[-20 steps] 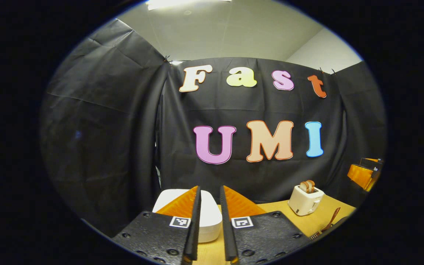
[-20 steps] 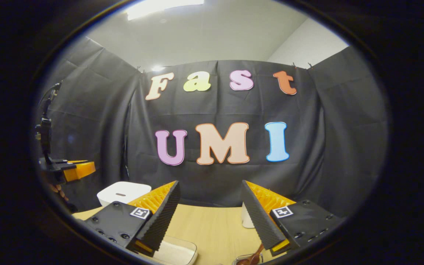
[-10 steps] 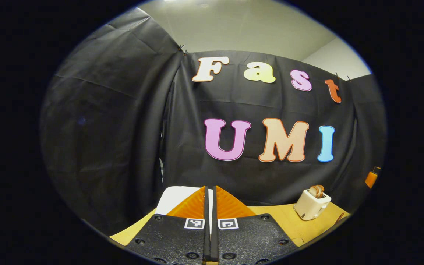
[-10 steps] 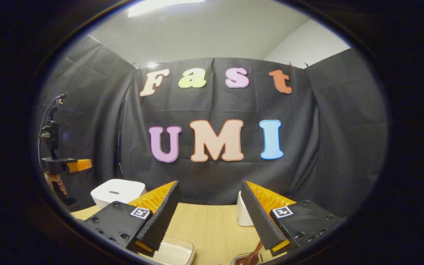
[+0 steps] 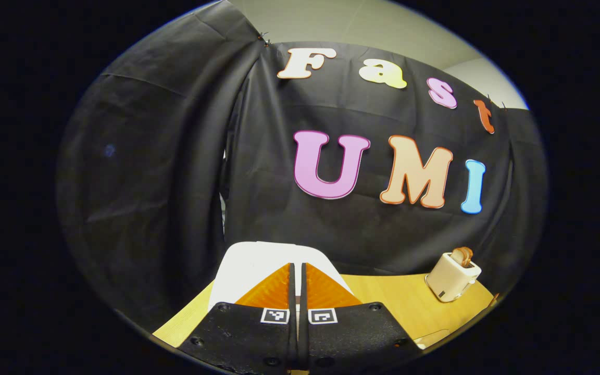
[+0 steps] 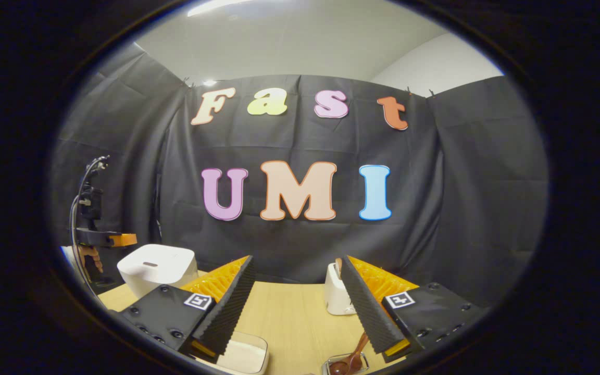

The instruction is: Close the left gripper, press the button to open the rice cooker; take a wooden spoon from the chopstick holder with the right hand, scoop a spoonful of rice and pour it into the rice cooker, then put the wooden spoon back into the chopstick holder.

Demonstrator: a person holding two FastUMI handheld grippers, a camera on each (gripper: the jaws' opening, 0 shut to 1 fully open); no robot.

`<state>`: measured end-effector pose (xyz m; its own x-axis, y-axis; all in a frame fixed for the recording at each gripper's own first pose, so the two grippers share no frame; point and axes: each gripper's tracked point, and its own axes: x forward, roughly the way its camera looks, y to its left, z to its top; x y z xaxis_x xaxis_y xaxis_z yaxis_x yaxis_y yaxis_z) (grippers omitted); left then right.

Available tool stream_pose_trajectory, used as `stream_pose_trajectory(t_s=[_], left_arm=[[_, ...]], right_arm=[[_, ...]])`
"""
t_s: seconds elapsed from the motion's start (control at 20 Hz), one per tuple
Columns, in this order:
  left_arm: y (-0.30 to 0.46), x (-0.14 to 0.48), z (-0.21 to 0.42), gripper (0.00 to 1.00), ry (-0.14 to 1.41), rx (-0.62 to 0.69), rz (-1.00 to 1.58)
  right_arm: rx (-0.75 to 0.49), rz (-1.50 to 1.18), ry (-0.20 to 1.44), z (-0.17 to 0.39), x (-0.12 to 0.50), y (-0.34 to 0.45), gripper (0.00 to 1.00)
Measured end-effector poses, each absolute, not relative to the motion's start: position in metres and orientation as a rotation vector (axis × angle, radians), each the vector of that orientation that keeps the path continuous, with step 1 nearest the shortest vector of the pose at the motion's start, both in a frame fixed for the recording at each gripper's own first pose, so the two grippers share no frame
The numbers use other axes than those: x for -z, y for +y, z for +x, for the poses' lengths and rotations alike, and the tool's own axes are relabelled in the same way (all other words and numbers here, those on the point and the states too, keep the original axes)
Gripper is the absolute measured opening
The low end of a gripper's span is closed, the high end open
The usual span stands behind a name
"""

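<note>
The left tool [image 5: 298, 271] has its two fingers pressed flat together with nothing between them, and it points at the white rice cooker [image 5: 258, 260] sitting just ahead of it on the wooden tabletop [image 5: 404, 307]. From the right gripper view the same cooker [image 6: 157, 268] stands at the far left of the tabletop with its lid down, and the left tool [image 6: 107, 239] hangs beside and a little above it, held by a person's hand [image 6: 91, 258]. So the first step looks to be in hand: the tool is closed, but the button has not been pressed, since the lid is still shut.

The right tool [image 6: 297, 291] is spread wide and holds nothing. Below it, near the front edge, a brown wooden spoon [image 6: 354, 354] leans out of a small metal chopstick holder [image 6: 344, 364], and a clear container of rice [image 6: 242, 357] lies to the left of it. A white toaster [image 6: 337, 294] with bread in its slots stands further back.

Next, I'd judge, the closed left fingertips must come down on the cooker's release button; I can't make out exactly where that button sits, so the aim needs care.
</note>
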<state>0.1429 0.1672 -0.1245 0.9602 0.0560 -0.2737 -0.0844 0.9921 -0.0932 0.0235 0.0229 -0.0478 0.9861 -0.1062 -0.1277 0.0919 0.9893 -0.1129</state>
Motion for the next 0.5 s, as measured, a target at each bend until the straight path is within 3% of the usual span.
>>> stream_pose_trajectory(t_s=[0.5], left_arm=[[0.171, 0.19, 0.163, 0.0, 0.421, -0.042, -0.081]], right_arm=[[0.143, -0.135, 0.166, 0.024, 0.054, 0.019, 1.0]])
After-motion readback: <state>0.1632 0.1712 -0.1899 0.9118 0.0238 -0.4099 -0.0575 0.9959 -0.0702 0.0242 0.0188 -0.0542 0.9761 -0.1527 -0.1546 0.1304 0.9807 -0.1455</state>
